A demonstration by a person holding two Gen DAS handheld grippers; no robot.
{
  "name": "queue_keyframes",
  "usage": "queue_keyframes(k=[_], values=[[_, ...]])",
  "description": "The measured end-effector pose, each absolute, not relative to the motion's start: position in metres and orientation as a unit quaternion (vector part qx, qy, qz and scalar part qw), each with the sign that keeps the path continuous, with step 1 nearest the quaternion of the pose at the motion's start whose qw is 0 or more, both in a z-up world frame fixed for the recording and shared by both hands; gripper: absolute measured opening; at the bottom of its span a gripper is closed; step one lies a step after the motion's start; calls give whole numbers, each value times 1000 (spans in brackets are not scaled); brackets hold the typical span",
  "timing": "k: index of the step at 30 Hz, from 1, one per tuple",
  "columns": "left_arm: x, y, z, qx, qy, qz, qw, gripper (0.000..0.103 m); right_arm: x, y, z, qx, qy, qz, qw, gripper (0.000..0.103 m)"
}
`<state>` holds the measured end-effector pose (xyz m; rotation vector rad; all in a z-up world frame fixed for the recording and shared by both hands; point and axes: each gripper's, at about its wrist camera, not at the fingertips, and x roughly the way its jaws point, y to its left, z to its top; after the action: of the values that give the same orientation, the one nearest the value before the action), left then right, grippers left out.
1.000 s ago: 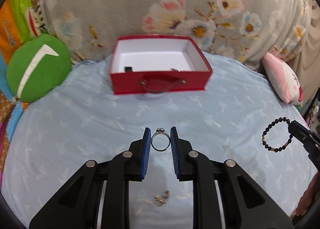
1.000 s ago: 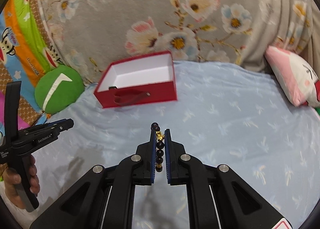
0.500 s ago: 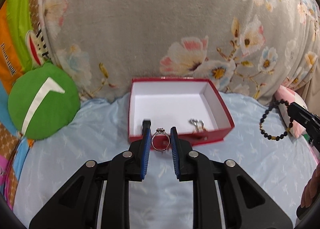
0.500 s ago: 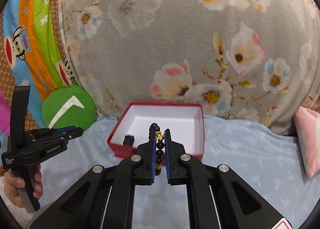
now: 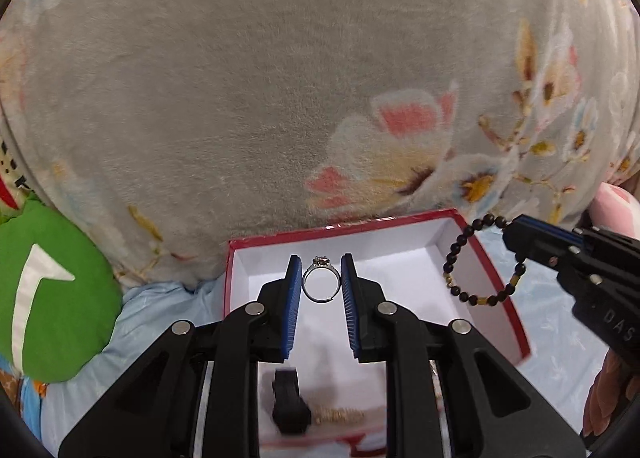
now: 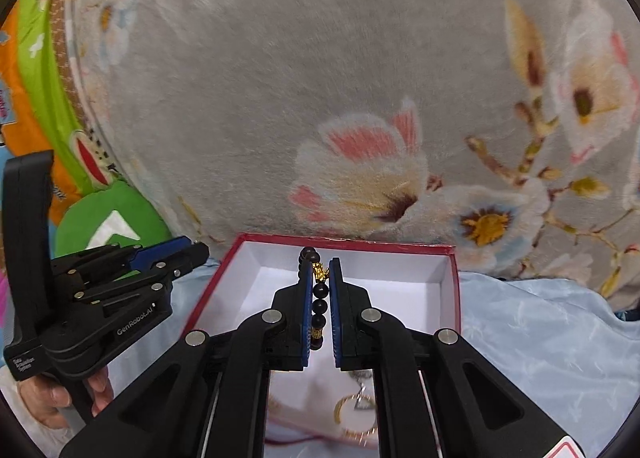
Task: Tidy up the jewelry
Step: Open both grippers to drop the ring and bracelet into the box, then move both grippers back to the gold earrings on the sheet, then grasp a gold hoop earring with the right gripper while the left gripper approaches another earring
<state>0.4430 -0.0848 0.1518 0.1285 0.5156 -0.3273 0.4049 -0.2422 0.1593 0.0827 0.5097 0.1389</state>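
My left gripper [image 5: 320, 284] is shut on a silver ring [image 5: 321, 283] with a stone on top and holds it above the white inside of the red box [image 5: 516, 322]. My right gripper [image 6: 319, 298] is shut on a black bead bracelet [image 6: 320, 300] with gold beads, also over the box [image 6: 452, 286]. In the left wrist view the bracelet [image 5: 460, 282] hangs as a loop from the right gripper [image 5: 516, 236] above the box's right wall. A black piece [image 5: 289, 406] and a gold chain [image 5: 340, 414] lie in the box. A gold hoop with a triangle [image 6: 358, 410] lies there too.
A grey floral blanket [image 5: 280, 98] rises right behind the box. A green round cushion [image 5: 44, 298] sits to the left and a pink pillow [image 5: 616, 202] to the right. The box stands on a light blue bedsheet [image 6: 540, 338].
Both grippers have moved forward from the open bedsheet to above the red box, carrying the ring and the bracelet. The box now fills the lower part of both views.
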Motion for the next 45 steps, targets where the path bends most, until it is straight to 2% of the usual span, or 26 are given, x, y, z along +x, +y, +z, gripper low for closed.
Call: queue_keyframes(k=[3, 4, 5, 6, 7, 8, 9, 10, 11, 19, 25, 31, 39, 40, 45], values=[[482, -99, 132, 71, 263, -144, 951, 20, 453, -245, 130, 41, 283, 72, 956, 8], [494, -103, 124, 70, 270, -132, 951, 33, 467, -246, 120, 42, 295, 72, 952, 9], [507, -106, 114, 64, 280, -120, 950, 69, 480, -249, 107, 38, 307, 56, 949, 10], [520, -107, 102, 56, 292, -100, 950, 86, 489, -252, 96, 33, 312, 30, 949, 14], [525, -105, 95, 53, 293, -77, 952, 88, 491, -254, 90, 32, 311, 17, 950, 18], [527, -101, 89, 45, 292, -66, 953, 88, 488, -256, 86, 31, 305, 10, 952, 19], [524, -97, 86, 39, 292, -67, 953, 88, 478, -258, 85, 32, 294, 6, 955, 26], [519, -92, 86, 33, 291, -65, 954, 89, 465, -260, 87, 32, 281, 8, 959, 38], [509, -85, 86, 24, 289, -72, 954, 89, 450, -262, 88, 30, 269, 5, 963, 41], [373, -40, 101, 81, 290, -81, 950, 90, 281, -265, 89, -13, 278, 10, 960, 46], [263, -8, 85, 76, 350, -95, 929, 90, 173, -254, 62, 32, 335, 26, 941, 46], [179, 7, 45, 68, 388, -103, 913, 90, 92, -229, 25, 57, 369, 30, 927, 46], [128, 13, -15, 21, 453, -107, 885, 90, 54, -192, -22, 55, 409, 41, 910, 40], [126, 13, -19, 24, 455, -105, 884, 90, 54, -188, -26, 55, 412, 43, 908, 37], [114, 12, -32, 36, 455, -93, 885, 90, 56, -176, -41, 58, 424, 49, 902, 36]])
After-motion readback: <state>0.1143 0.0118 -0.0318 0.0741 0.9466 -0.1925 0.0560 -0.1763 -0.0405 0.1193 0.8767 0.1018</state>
